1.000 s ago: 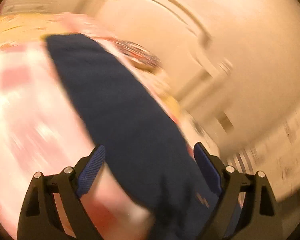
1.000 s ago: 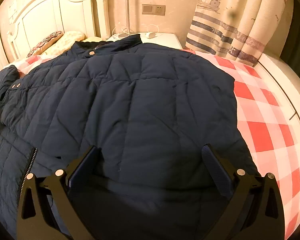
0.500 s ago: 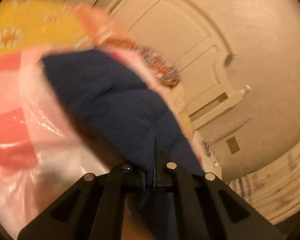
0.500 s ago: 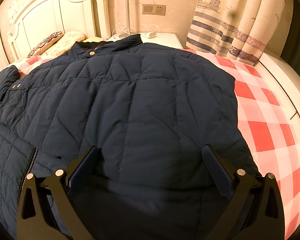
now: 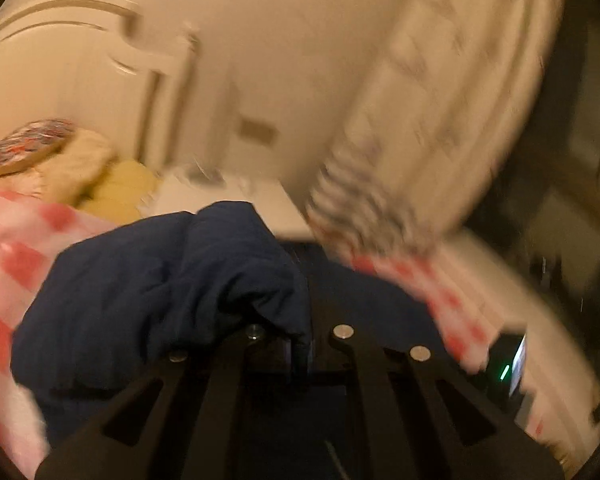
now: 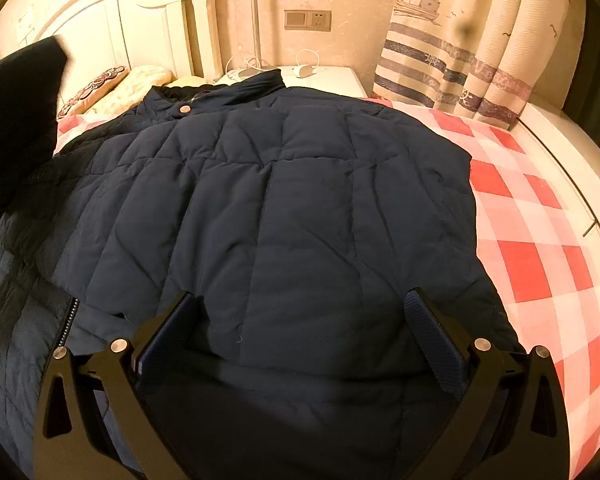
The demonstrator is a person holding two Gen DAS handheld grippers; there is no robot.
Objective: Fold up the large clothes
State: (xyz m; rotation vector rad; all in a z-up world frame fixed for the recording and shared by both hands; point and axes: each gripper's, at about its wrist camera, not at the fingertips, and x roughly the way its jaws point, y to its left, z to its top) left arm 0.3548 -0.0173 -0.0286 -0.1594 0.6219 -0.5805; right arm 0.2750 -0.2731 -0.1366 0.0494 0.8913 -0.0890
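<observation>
A bedroom in warm lamp light: a bed under a red-and-white checked cover point(image 6: 540, 256) fills the lower part of both views, with a cream headboard point(image 6: 152, 20) at its far end.

On that cover, spread flat and filling most of the bed, lies the navy quilted jacket point(image 6: 300, 208) — collar toward the headboard, a zip edge showing along its near left side. One sleeve point(image 5: 160, 288) of it is raised off the bed; in the right wrist view it hangs dark and blurred at the far left, in front of the headboard. The left gripper point(image 5: 300, 344) is pressed together on the end of that sleeve, navy fabric bunched over and between its tips. The left wrist view is smeared by motion.

The right gripper point(image 6: 300, 320) stands spread wide above the jacket's near hem, nothing between its pads, which do not touch the fabric as far as can be seen.

Beside the jacket's collar, against the headboard, lie pillows point(image 6: 112, 88), one patterned. Past the collar is a white nightstand point(image 6: 324, 76) with a cable on it — above it a wall socket point(image 6: 308, 20), and to its right a striped curtain point(image 6: 460, 60).
</observation>
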